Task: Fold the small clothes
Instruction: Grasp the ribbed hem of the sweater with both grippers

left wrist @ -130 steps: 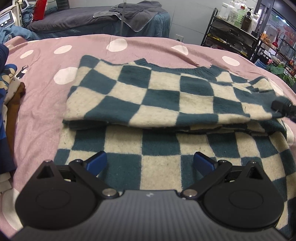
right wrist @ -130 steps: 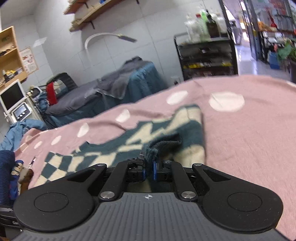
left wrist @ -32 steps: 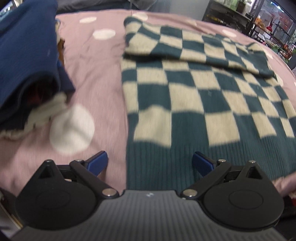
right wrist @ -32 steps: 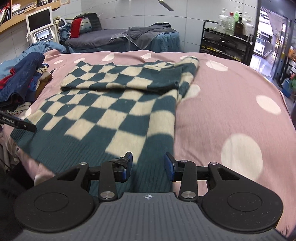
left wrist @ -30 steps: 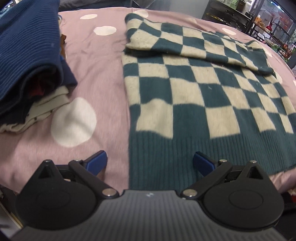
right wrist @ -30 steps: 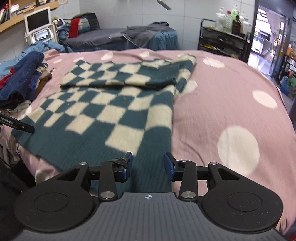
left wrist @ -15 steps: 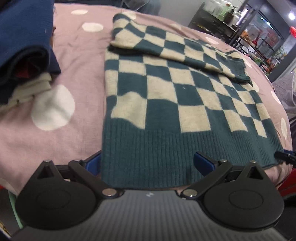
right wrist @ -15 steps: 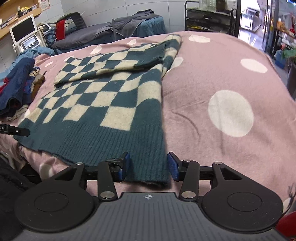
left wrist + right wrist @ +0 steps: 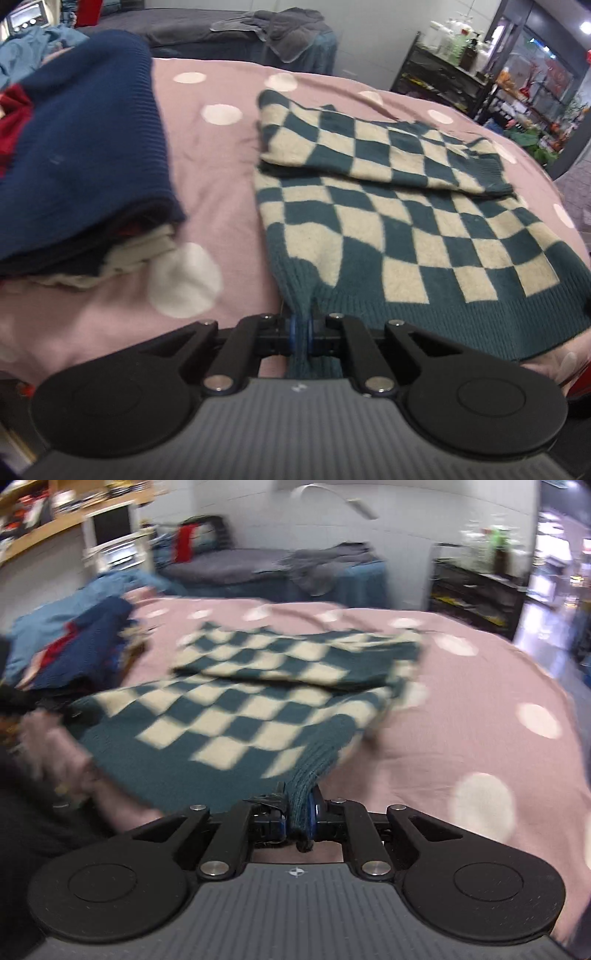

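A teal and cream checked sweater [image 9: 406,236] lies on the pink dotted bed cover [image 9: 221,166], its upper part folded down over the body. My left gripper [image 9: 302,330] is shut on the ribbed hem at the near left corner, and the cloth bunches up between the blue pads. In the right wrist view the same sweater [image 9: 229,716] is blurred. There my right gripper [image 9: 299,812] has its jaws closing on the hem's near right corner, with the pads pressing the knit. Both corners are lifted off the cover.
A pile of folded clothes [image 9: 74,166] topped by a navy knit sits left of the sweater. A second bed with grey towels [image 9: 258,29] and a black shelf rack [image 9: 443,66] stand behind. A person's hand [image 9: 55,753] shows at the left.
Both grippers were open over the hem half a second ago. They have since clamped onto its two near corners and risen, pulling the hem up off the cover.
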